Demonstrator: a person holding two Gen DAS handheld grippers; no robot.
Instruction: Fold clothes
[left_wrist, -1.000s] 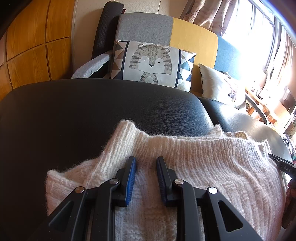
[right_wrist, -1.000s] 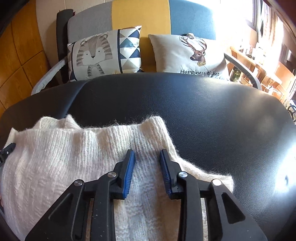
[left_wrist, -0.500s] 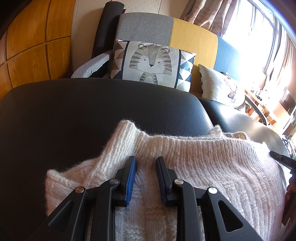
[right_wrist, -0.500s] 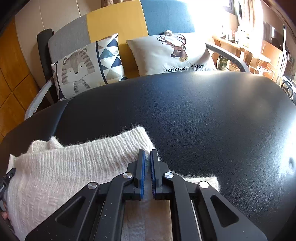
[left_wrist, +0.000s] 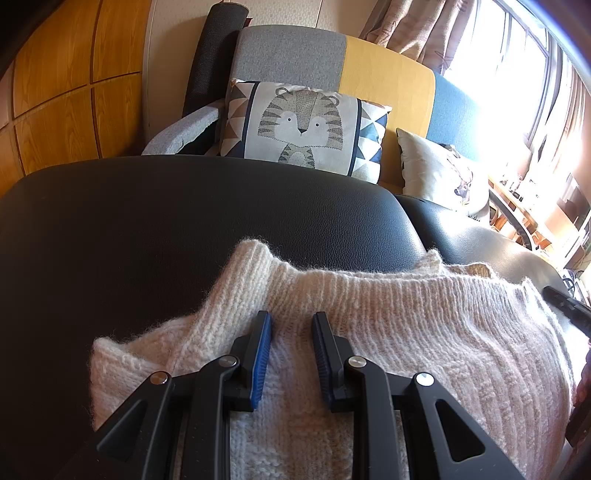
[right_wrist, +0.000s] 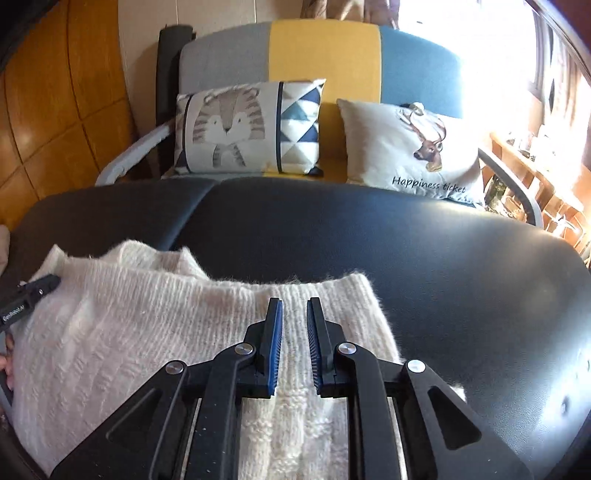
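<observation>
A cream knit sweater (left_wrist: 424, 332) lies folded on a black leather surface (left_wrist: 184, 221). My left gripper (left_wrist: 291, 315) hovers over the sweater's left part near a raised ribbed fold, open, with only flat knit showing through the gap. My right gripper (right_wrist: 294, 301) sits above the sweater (right_wrist: 129, 325) near its right ribbed edge. Its jaws are opening, a narrow gap between the blue pads, and nothing is pinched there. Each view catches the other gripper's black tip at the sweater's far side: the right one (left_wrist: 565, 306) and the left one (right_wrist: 37, 291).
Behind the black surface (right_wrist: 443, 277) stands a grey, yellow and blue sofa with a tiger cushion (right_wrist: 236, 129) and a deer cushion (right_wrist: 413, 147). Wood panelling (left_wrist: 55, 92) fills the left. A bright window and a cluttered shelf are at the right.
The right gripper's jaws shut half a second ago and have parted again, narrower than a second ago; its view rolled and shifted. The left gripper and the sweater under it have not moved.
</observation>
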